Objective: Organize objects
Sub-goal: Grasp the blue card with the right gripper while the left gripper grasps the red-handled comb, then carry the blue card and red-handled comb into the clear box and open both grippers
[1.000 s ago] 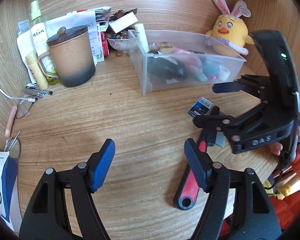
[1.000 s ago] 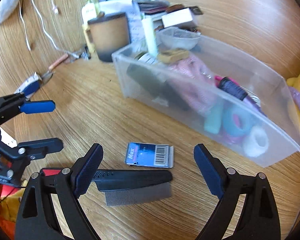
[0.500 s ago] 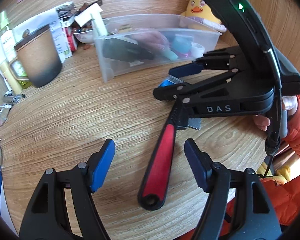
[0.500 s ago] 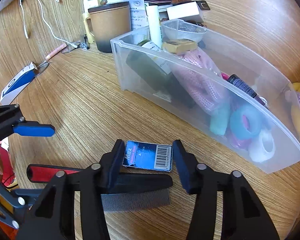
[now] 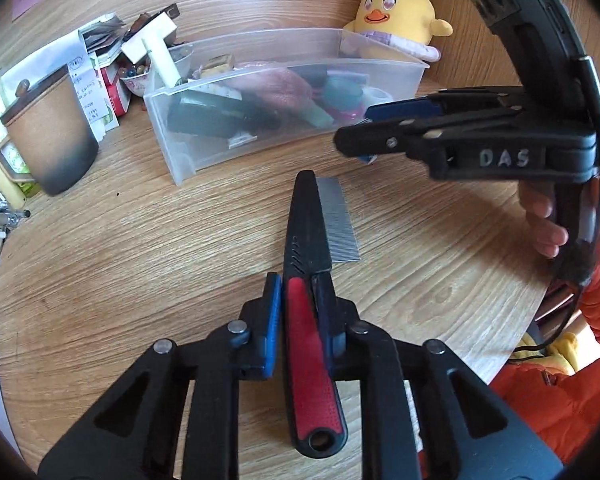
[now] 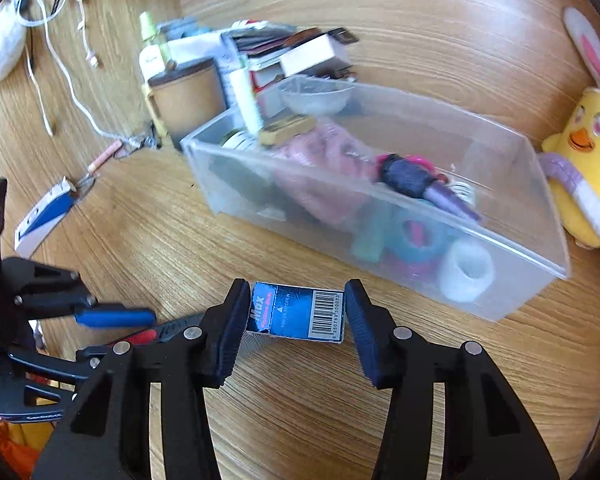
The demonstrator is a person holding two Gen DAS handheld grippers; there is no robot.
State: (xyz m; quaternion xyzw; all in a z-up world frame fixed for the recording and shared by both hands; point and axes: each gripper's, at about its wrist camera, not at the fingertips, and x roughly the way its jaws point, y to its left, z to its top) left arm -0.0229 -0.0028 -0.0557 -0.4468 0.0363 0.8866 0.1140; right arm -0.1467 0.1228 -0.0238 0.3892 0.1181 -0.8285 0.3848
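While left gripper (image 5: 296, 296), jaws just closed, is clamped on comb (image 5: 306, 236) handle on table (image 5: 140, 248), box (image 6: 298, 314) is pinched by right gripper (image 6: 296, 316). Both to be lifted level, carried over bin (image 6: 540, 264) rim, released only once inside.

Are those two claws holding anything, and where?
Left gripper clamps the comb by its red handle. Right gripper pinches the blue box by its short ends.
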